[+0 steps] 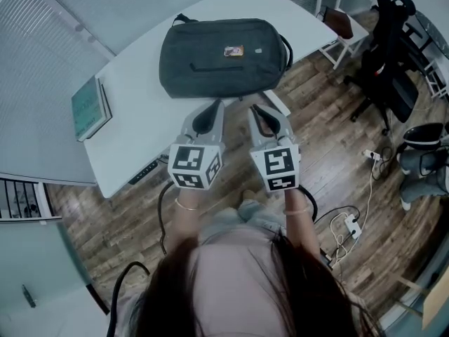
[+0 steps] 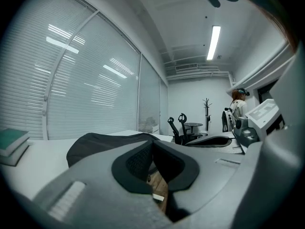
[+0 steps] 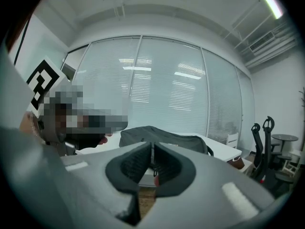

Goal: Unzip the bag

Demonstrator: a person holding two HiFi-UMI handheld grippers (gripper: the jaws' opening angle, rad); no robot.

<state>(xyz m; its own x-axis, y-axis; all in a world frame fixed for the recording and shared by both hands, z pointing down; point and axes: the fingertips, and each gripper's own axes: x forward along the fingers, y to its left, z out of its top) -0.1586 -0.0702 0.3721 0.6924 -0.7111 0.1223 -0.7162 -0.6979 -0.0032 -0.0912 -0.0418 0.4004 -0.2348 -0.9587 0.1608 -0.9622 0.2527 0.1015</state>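
Green book (image 1: pixel 90 108) on white table (image 1: pixel 133 83), black office chair (image 1: pixel 384 76)

bag (image 1: pixel 221 56): dark charcoal grey, plain, with a small orange-brown patch (image 1: pixel 233 50) on the top panel.
tabletop (image 1: pixel 133 132): plain white.
book (image 1: pixel 89 107): teal-green cover, white page edge.
floor (image 1: pixel 330 146): wood-plank pattern in mixed browns.
left gripper (image 1: pixel 217 104) and right gripper (image 1: pixel 257 108): light grey shells. The fingers (image 2: pixel 138 163) are lined with black pads that have a fine mesh texture.
marker cubes (image 1: pixel 195 166): black-and-white square patterns on white faces.
office chairs (image 1: pixel 386 55): black.
blinds (image 3: pixel 162 80): pale grey-white with horizontal slat lines.
power strip (image 1: pixel 349 223): white, with a white lead.
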